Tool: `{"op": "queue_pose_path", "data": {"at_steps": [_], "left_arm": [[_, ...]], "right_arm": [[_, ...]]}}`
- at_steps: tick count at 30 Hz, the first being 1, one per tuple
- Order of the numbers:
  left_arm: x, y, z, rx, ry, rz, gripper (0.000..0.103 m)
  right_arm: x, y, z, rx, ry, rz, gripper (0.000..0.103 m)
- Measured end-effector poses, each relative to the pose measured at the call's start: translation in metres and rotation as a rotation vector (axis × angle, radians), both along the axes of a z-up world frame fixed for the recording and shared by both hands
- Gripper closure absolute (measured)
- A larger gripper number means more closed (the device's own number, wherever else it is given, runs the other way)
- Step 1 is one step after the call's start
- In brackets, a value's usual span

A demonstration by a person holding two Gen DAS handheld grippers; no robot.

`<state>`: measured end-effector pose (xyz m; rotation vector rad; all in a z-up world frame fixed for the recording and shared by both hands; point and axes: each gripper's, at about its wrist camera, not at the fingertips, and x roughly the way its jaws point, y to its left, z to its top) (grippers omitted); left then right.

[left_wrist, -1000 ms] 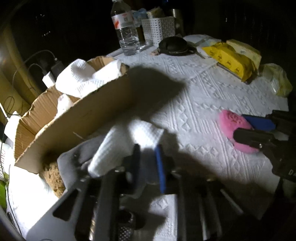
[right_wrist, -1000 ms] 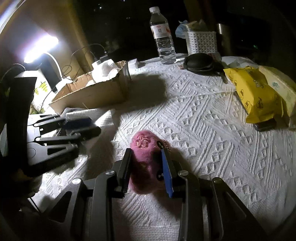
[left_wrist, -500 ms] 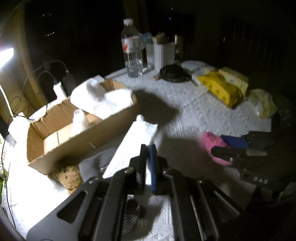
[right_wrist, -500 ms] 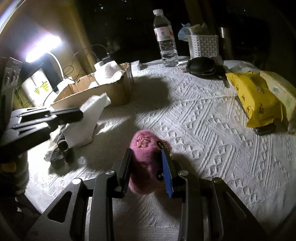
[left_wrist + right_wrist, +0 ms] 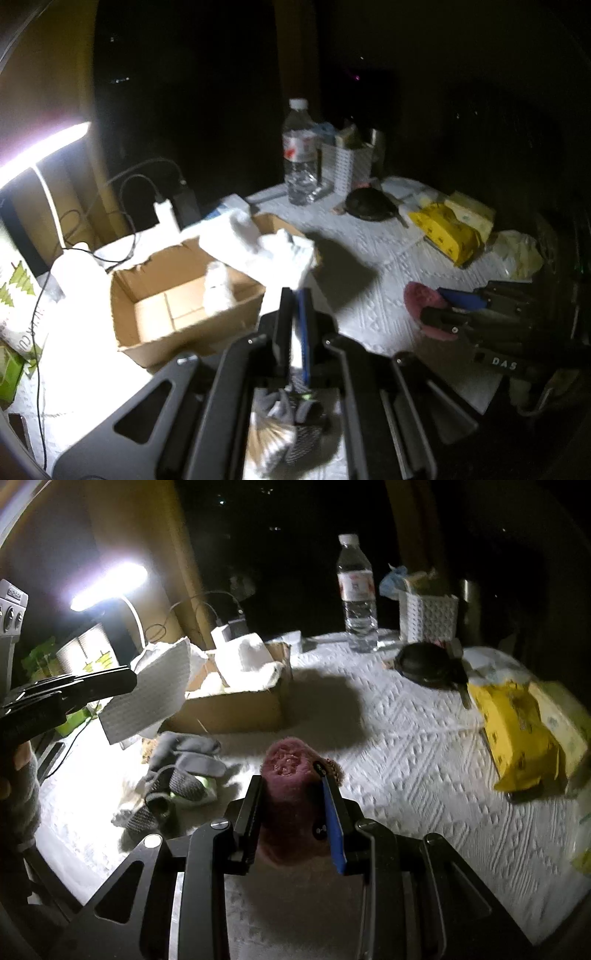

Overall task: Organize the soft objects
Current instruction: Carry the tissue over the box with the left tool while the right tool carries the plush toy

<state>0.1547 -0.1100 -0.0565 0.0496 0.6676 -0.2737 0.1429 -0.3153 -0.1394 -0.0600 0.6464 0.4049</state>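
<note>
A white cloth point(image 5: 147, 690) is clamped in the left gripper point(image 5: 294, 325) beside the cardboard box point(image 5: 236, 705); a pink plush toy point(image 5: 291, 797) is clamped in the right gripper point(image 5: 295, 812) above the table point(image 5: 406, 738). The thin cloth may be caught on the box rim and pulled free.

Both tools are matte black angular frames with triangular cut-outs. The right gripper point(image 5: 291, 805) has one black finger and one finger point(image 5: 334, 827) faced with a blue pad, silver screws at the finger pivots, and white letters "DAS" on its side. The left gripper point(image 5: 294, 325) matches. A grey knit sleeve point(image 5: 26, 797) covers the left wrist.
</note>
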Motion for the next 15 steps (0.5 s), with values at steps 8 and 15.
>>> {"op": "queue_pose_path", "data": {"at_steps": [8,15], "left_arm": [[0.005,0.037,0.011,-0.027,-0.031,0.05,0.1],[0.013,0.073,0.013,-0.044,-0.044,0.101,0.1]], "right_arm": [[0.008,0.025,0.021,-0.017,-0.034,0.029,0.07],[0.023,0.053,0.033,-0.035,-0.046,0.066,0.07]]}}
